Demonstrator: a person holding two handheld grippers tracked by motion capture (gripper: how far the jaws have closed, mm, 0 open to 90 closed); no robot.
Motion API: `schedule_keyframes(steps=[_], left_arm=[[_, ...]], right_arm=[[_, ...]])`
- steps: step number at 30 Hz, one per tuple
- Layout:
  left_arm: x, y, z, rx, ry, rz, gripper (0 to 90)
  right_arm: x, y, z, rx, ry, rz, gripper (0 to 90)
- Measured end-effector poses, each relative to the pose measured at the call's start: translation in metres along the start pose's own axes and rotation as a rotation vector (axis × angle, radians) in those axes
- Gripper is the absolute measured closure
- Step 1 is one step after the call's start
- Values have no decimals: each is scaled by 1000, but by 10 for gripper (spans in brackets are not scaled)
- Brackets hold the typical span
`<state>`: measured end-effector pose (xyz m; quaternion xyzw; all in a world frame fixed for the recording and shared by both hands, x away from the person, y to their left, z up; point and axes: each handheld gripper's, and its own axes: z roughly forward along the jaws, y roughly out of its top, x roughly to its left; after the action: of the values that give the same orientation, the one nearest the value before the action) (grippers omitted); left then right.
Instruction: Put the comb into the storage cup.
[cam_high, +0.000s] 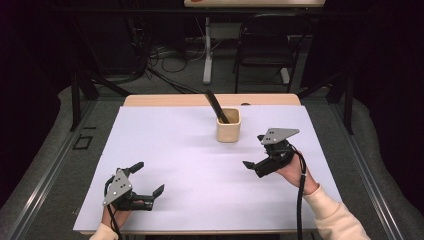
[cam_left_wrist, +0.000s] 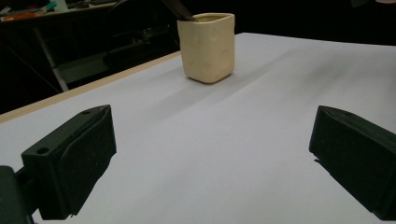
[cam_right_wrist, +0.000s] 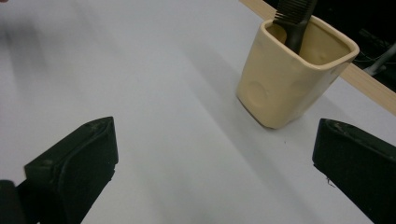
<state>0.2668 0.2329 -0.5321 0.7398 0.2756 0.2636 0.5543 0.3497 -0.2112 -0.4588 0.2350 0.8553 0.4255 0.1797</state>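
A cream cup (cam_high: 229, 126) holding a black comb (cam_high: 216, 106) stands at twelve o'clock on the white sheet (cam_high: 190, 165), bearing no readable writing. The left gripper (cam_high: 148, 179) at seven o'clock and the right gripper (cam_high: 254, 151) at three o'clock both gape wide, empty.

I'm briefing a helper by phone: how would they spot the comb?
On the white table sheet, past both grippers, stands a cream cup. The black comb leans out of it, the one dark thing inside.

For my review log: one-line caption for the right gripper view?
Open right tool faces a cream cup holding a black comb on the white table.
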Motion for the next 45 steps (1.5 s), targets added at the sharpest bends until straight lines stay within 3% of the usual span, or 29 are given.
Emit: schedule_keyframes(steps=[15, 27, 35, 39, 45], left_arm=[[-1, 0, 1, 7, 4, -2, 4], [0, 0, 1, 9, 4, 0, 4], [0, 0, 1, 10, 2, -1, 4], [0, -1, 2, 16, 3, 1, 4], [-1, -1, 2, 14, 5, 1, 3]], right_arm=[[18, -35, -12, -28, -47, 25, 0], [35, -57, -18, -47, -100, 3, 0], [44, -71, -25, -60, -103, 4, 0], [49, -78, -28, -70, -137, -9, 0], [56, -82, -34, -90, -139, -25, 0]])
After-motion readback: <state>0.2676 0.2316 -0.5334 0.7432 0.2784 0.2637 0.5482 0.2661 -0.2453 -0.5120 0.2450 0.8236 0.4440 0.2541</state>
